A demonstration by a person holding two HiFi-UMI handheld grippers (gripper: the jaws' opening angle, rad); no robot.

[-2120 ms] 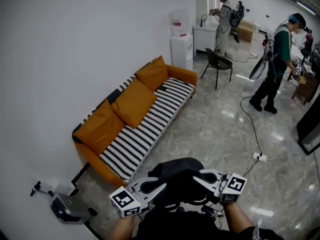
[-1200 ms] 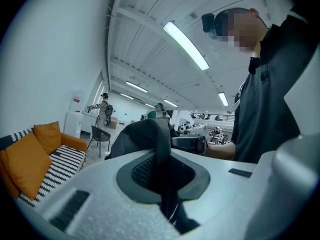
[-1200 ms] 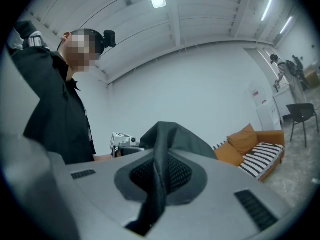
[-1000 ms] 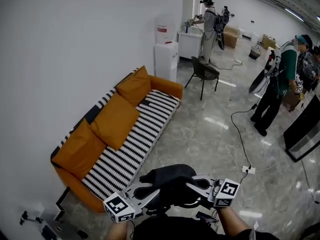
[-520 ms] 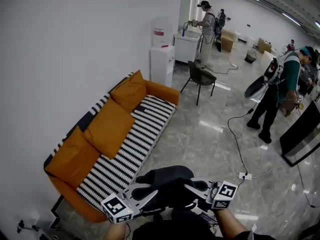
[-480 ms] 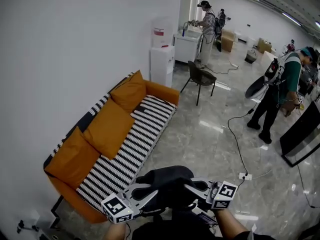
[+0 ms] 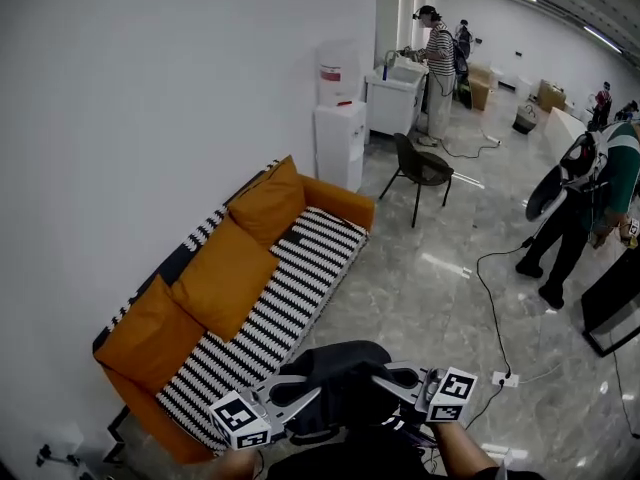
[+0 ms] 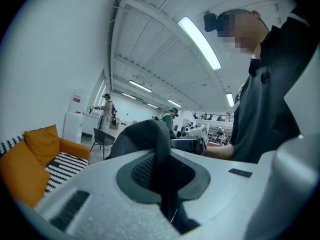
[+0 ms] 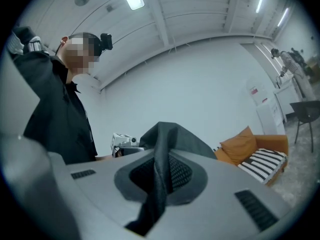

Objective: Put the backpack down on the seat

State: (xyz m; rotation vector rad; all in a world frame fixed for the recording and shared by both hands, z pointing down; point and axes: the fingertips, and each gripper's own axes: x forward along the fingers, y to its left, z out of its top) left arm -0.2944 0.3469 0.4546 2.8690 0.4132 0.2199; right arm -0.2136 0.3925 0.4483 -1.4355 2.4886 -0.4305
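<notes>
We carry the black fabric backpack [image 7: 338, 366] between both grippers, short of the sofa.

Our left gripper [image 8: 165, 184] has its grey jaws closed tight on a black strap of the backpack, and our right gripper [image 9: 156, 184] is clamped the same way on a dark strap. The backpack hangs in front of us, low in the head view, above the grey marble floor [image 7: 430, 278] and near the front edge of the orange sofa with the black-and-white striped seat cover [image 7: 285, 293], not touching it. Three orange cushions [image 7: 222, 273] lean along the sofa's back, against the white wall [image 7: 150, 98].
</notes>
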